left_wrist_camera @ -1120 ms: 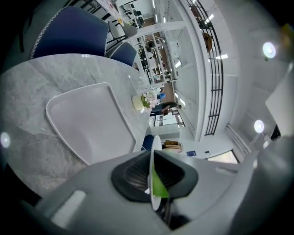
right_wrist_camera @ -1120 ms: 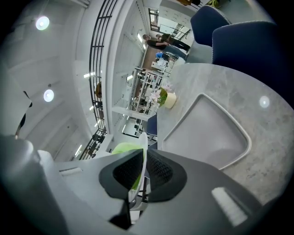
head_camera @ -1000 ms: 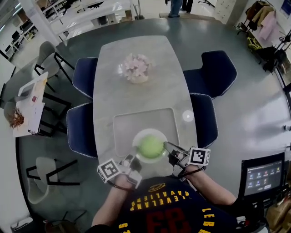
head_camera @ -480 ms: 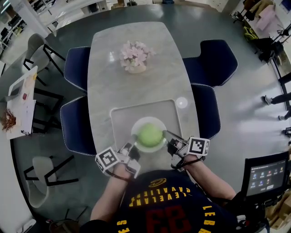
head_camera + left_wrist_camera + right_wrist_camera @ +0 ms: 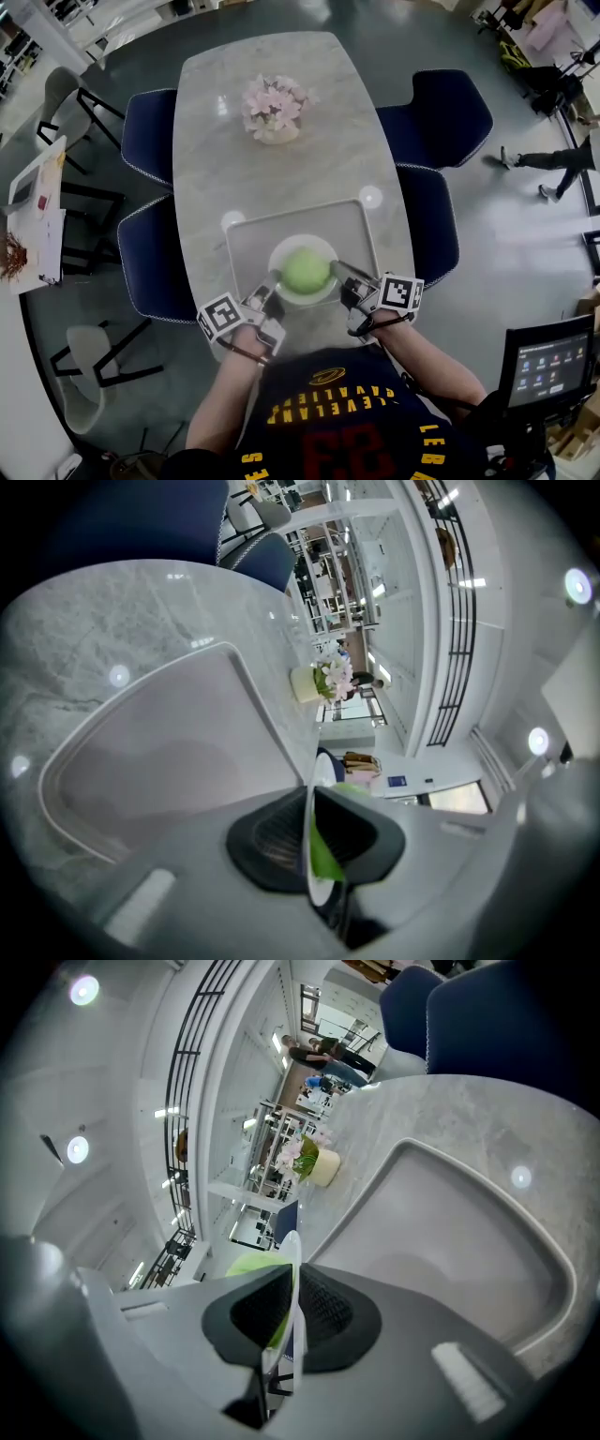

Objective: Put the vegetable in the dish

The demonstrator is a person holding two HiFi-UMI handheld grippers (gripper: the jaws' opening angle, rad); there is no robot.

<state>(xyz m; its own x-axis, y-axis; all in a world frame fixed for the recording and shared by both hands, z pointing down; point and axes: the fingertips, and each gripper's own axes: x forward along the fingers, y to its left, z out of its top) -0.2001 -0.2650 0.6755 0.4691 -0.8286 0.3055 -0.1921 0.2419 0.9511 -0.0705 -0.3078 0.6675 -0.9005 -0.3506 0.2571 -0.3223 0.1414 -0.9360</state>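
Vegetable (image 5: 306,270) first: a round, pale-green head, already sitting in the white dish (image 5: 278,257) over the grey tray (image 5: 251,234) at the near end of the table (image 5: 281,169). The left gripper (image 5: 272,287) pinches the dish's rim from one side and the right gripper (image 5: 340,273) from the other. Each gripper view shows the thin white edge (image 5: 309,832) clamped between dark pads (image 5: 323,1312), green showing just behind. From where I stand I can't say whether the dish rests on the tray or hangs just above it. The placing looks done to me. What's left is handling the dish itself, which should be kept level and set flat before either jaw lets go.
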